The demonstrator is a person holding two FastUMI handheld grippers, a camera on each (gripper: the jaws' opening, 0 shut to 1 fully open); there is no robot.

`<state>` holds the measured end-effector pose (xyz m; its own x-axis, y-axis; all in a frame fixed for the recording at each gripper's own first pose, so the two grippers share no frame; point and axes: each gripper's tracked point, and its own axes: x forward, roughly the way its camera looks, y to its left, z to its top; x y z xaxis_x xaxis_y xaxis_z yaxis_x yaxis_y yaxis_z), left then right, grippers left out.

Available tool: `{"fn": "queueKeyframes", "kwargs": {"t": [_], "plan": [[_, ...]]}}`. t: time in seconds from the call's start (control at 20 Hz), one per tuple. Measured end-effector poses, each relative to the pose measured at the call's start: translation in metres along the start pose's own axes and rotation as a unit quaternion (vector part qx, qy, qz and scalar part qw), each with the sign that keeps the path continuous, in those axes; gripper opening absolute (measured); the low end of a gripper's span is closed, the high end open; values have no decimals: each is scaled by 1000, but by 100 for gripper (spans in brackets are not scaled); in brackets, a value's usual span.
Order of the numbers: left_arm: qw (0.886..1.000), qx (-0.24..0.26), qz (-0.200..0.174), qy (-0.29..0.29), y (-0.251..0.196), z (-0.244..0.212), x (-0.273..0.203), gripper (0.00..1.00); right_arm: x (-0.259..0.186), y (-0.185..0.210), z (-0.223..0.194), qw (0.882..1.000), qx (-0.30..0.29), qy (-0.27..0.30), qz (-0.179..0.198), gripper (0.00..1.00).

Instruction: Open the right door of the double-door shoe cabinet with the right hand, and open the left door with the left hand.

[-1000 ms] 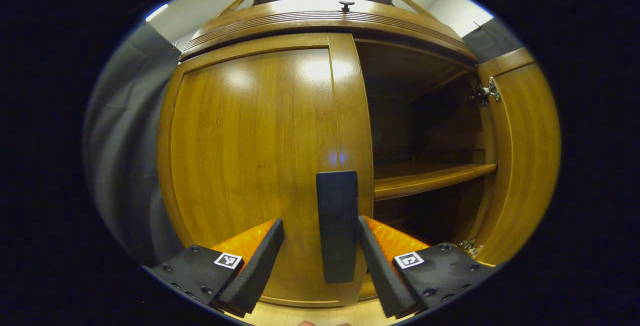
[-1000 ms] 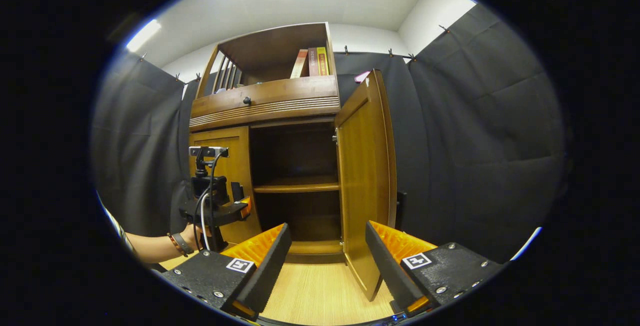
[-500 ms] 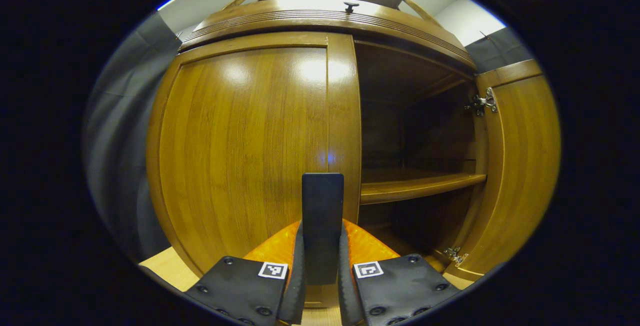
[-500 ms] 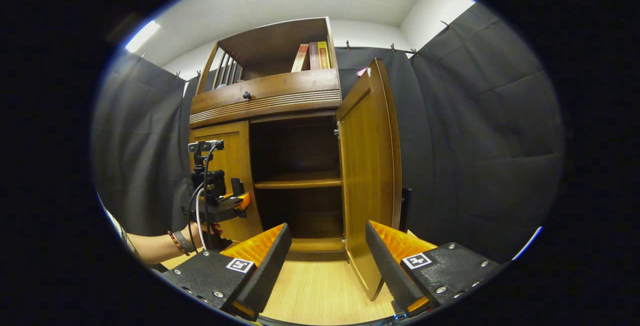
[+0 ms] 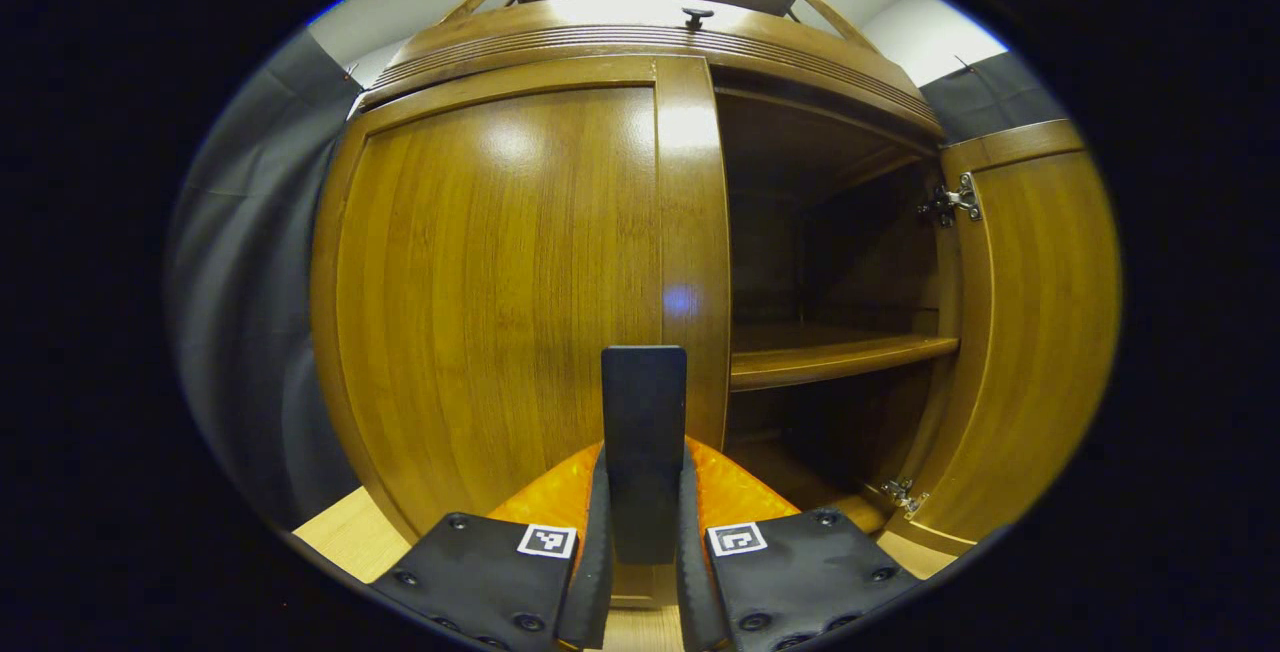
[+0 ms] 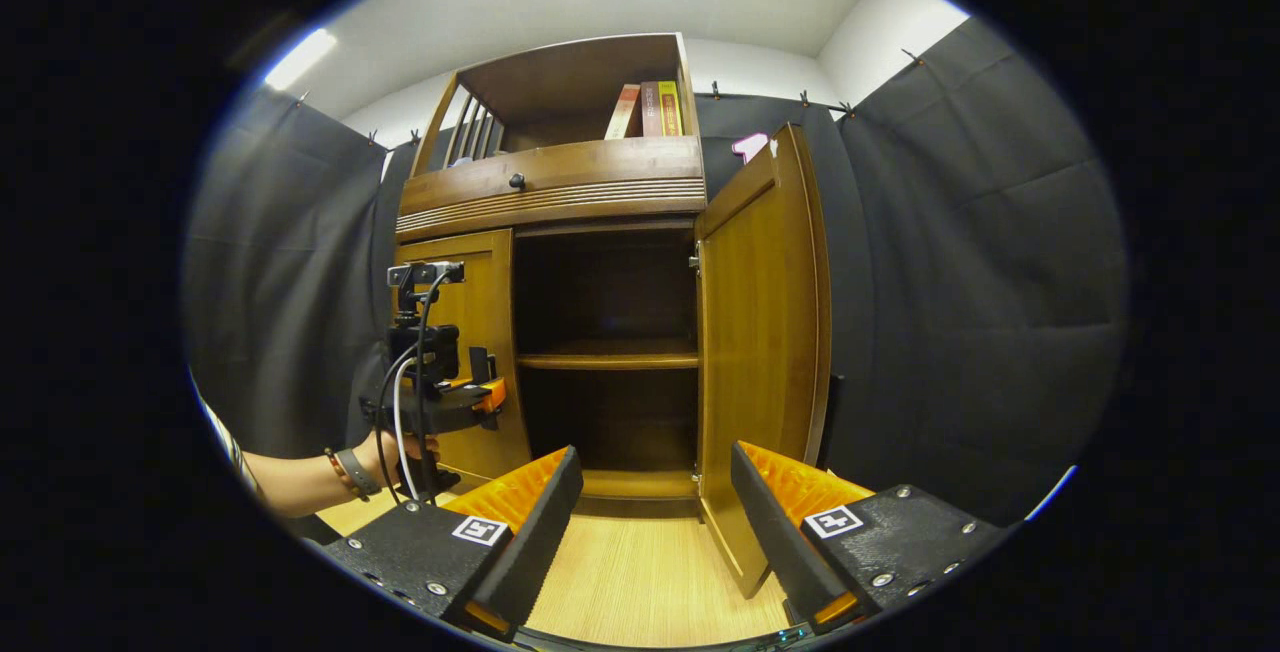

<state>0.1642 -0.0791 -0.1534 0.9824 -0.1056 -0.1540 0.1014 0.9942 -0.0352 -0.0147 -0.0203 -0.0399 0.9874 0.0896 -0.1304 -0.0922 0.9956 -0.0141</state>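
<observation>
The left gripper view sits low and very close to the shoe cabinet [image 5: 640, 32], facing its left door [image 5: 500, 302] head-on and tilted upward. The right gripper view stands farther back, low above the wooden floor [image 6: 640, 582], looking up at the whole cabinet and the left gripper [image 6: 470, 397] beside it. The 2 views share the open compartment, its inner shelf [image 5: 830, 357] and the swung-out right door [image 6: 760, 332].

The left door's handle [image 5: 643, 452] has its lower end hidden between the jaws.
</observation>
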Motion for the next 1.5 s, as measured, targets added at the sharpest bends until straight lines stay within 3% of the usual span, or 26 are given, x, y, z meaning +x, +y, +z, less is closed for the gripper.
{"fn": "queueKeyframes", "kwargs": {"t": [0.45, 0.5, 0.65, 0.7, 0.8, 1.0, 1.1, 1.3, 1.5], "plan": [[1000, 2, 19, -7, 33, 5, -99, 33, -1, 19, -1, 1000, 4, -2, 13, 100], [1000, -2, 27, -5, 40, 6, -109, 34, 1, 22, 1, 1000, 9, -6, 16, 92], [999, -4, 48, -5, 62, 5, -138, 32, 6, 34, 3, 999, 18, -12, 28, 92], [998, 4, 55, -6, 67, 6, -146, 33, 8, 37, 4, 999, 19, -12, 33, 100], [998, 24, 65, -5, 85, 8, -162, 33, 10, 43, 5, 999, 19, -11, 41, 100], [997, 33, 71, 4, 114, 9, -184, 31, 13, 54, 6, 999, 17, -13, 48, 100], [997, 29, 76, 7, 133, 9, -193, 21, 14, 57, 6, 999, 17, -12, 48, 100], [996, 24, 87, 7, 167, 10, -205, 15, 16, 64, 2, 999, 14, -6, 46, 100], [996, 10, 90, 2, 211, 14, -214, 17, 18, 73, 5, 999, 7, -8, 39, 100]]}}
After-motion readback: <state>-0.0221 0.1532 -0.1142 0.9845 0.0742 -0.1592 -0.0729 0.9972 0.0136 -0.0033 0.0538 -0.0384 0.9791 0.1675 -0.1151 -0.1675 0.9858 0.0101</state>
